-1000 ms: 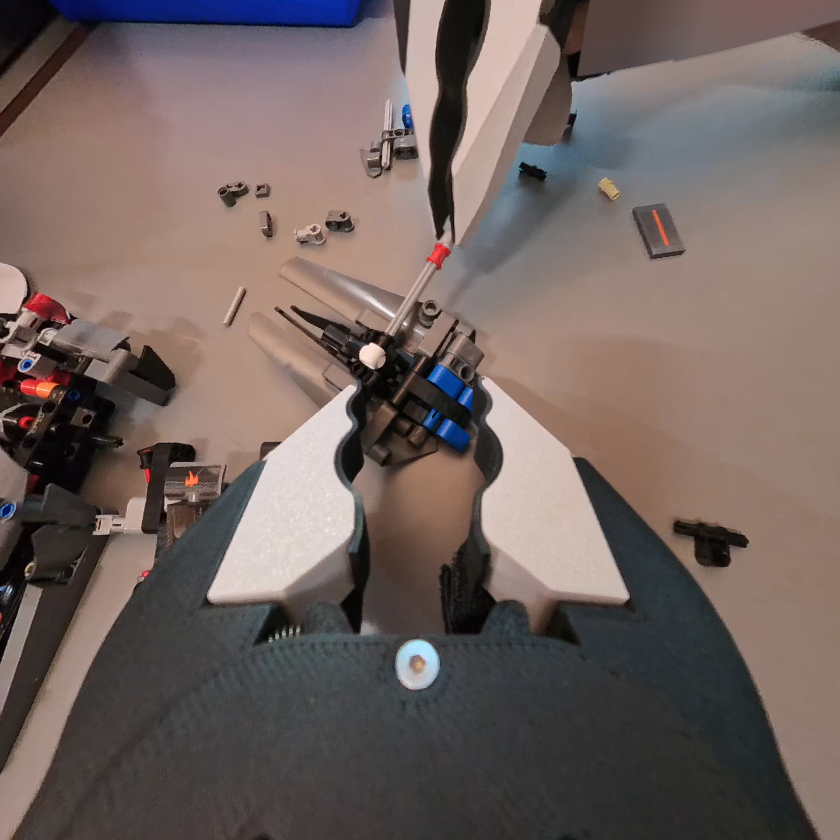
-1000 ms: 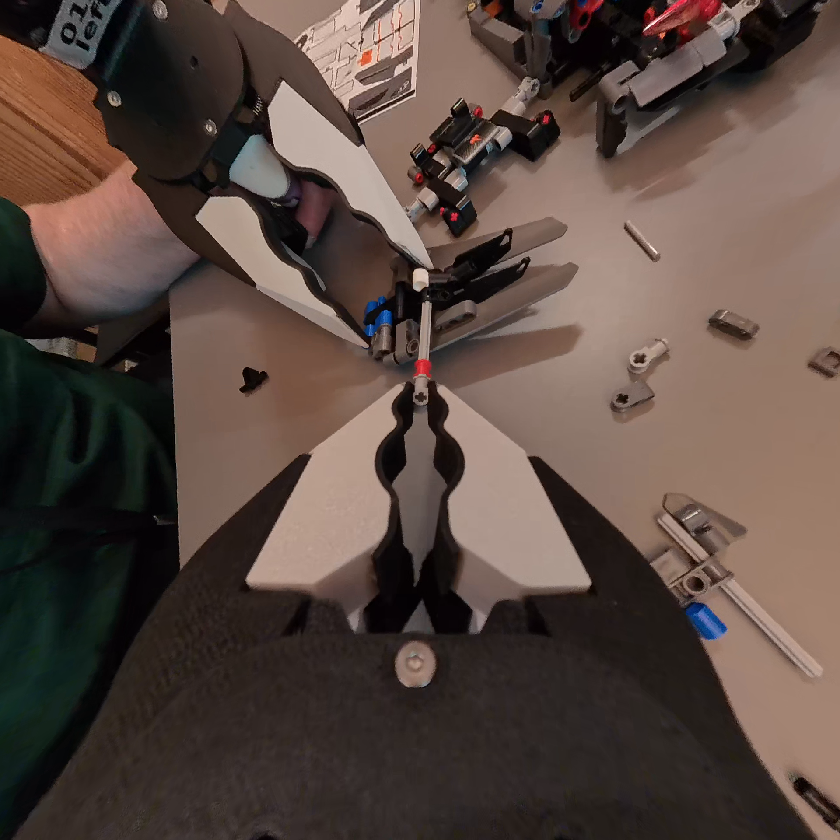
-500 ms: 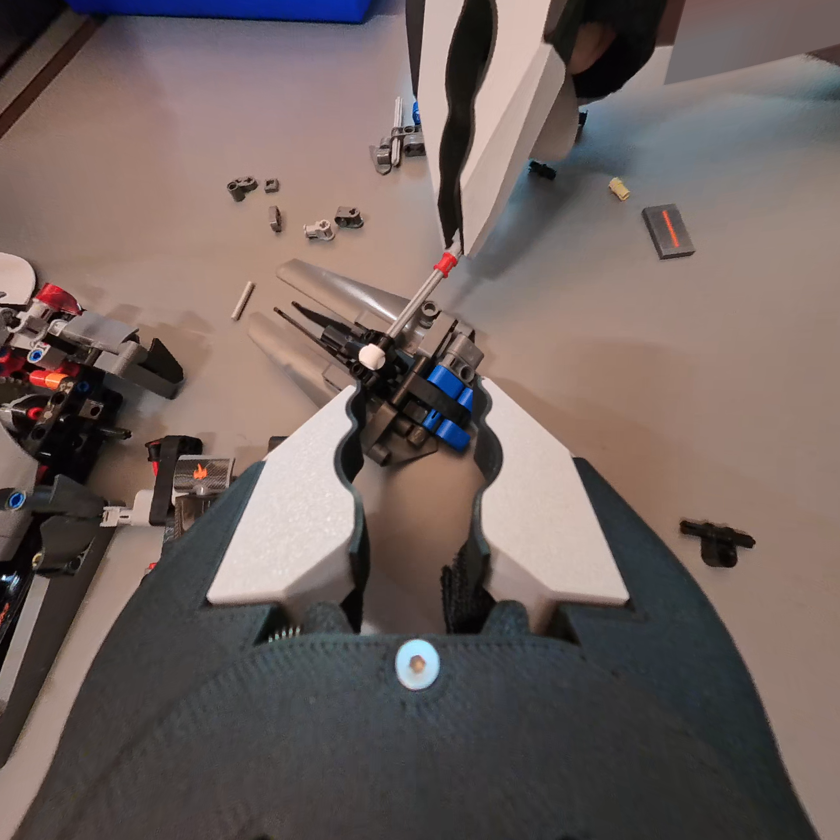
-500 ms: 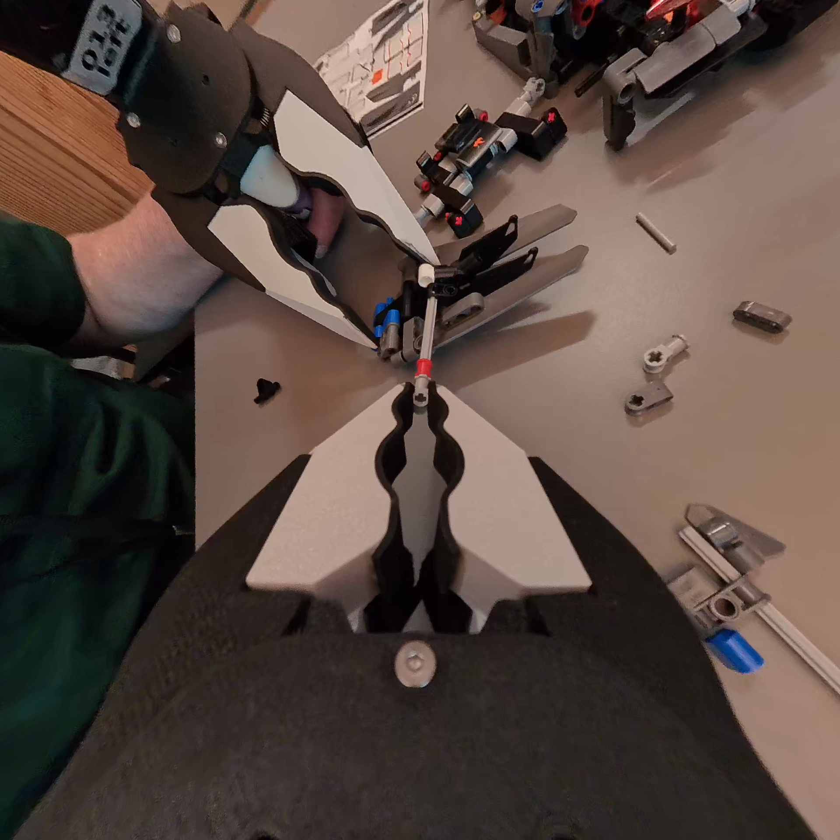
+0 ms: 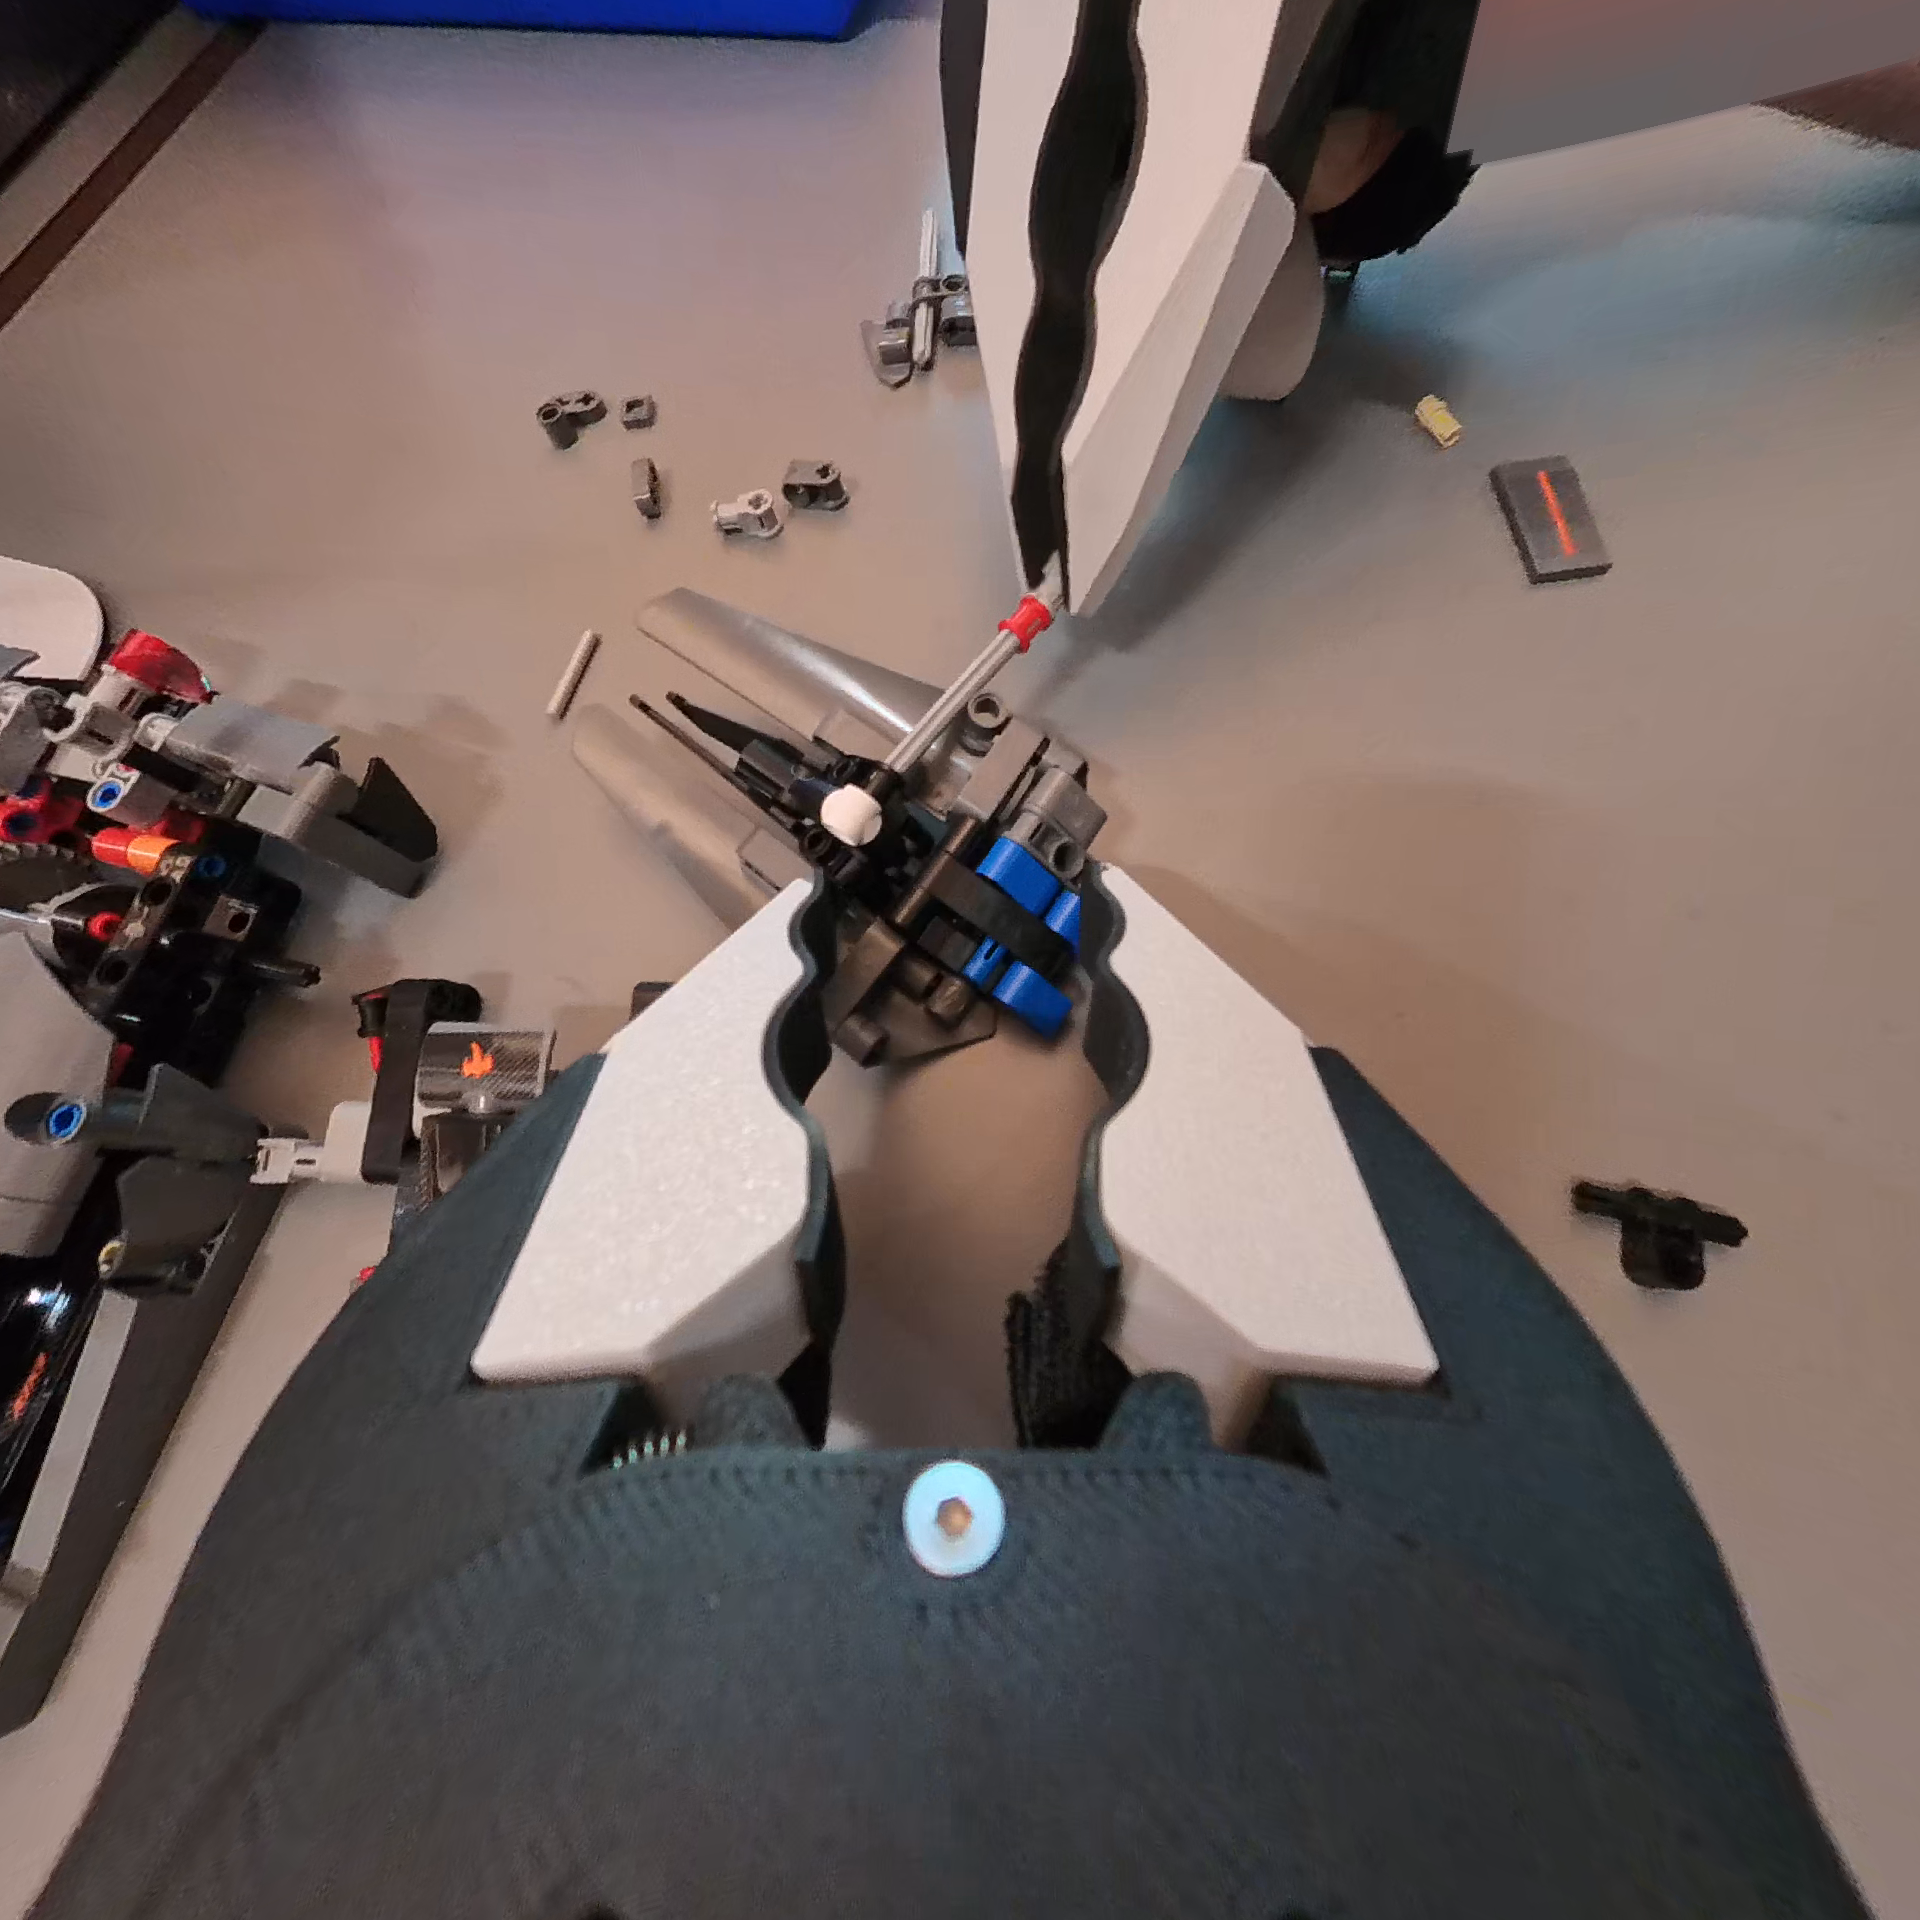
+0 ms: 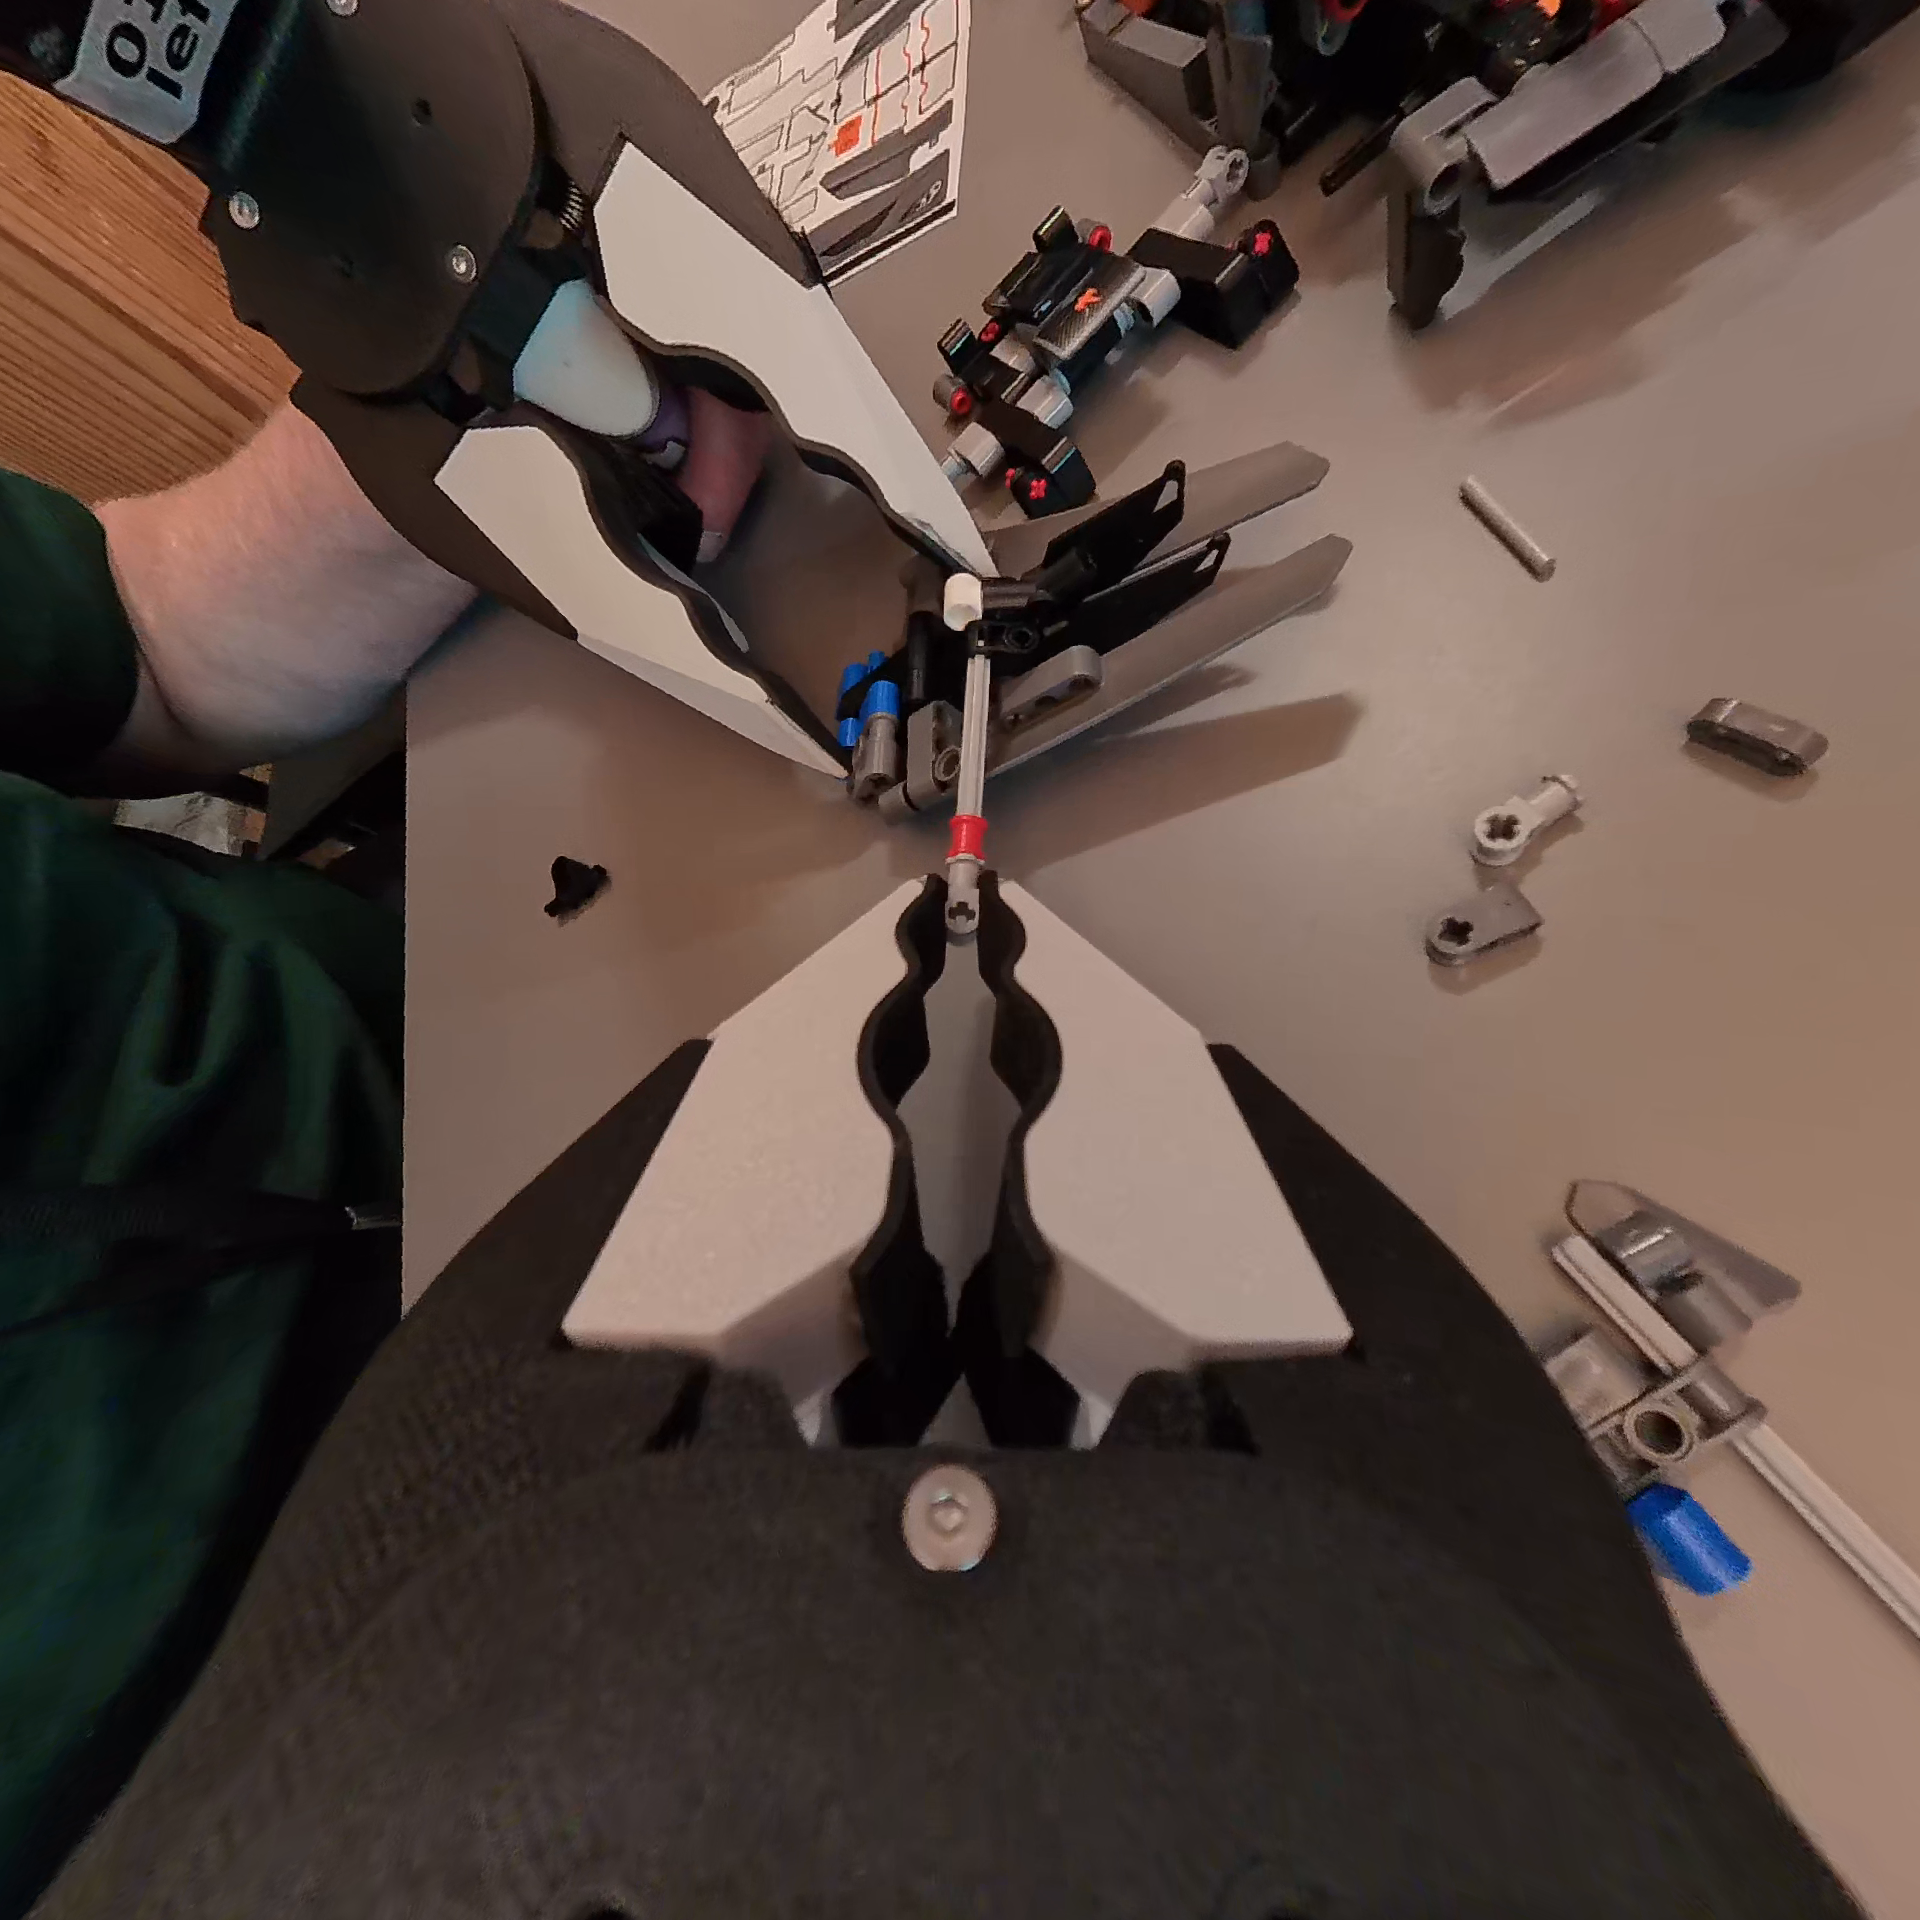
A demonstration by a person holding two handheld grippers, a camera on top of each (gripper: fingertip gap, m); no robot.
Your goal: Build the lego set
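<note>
The left gripper [image 5: 951, 940] was clamped on the wing assembly [image 5: 935, 883], which sat between its fingertips on the table [image 5: 1455, 935]. A grey axle [image 6: 974, 717] ran from the assembly toward the right gripper [image 6: 964, 904], whose tips pinched its near end just behind a red bush [image 6: 966, 831]. Loose pieces [image 6: 1496, 883] lay to that gripper's right.

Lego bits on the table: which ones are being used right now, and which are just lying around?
In use:
- winged sub-assembly, held in the left gripper fingers
- grey axle with red bush, its end pinched by the right gripper

Lying about:
- sticker sheet
- small black-and-grey module
- loose grey pin
- black connector
- dark tile with red stripe
</note>
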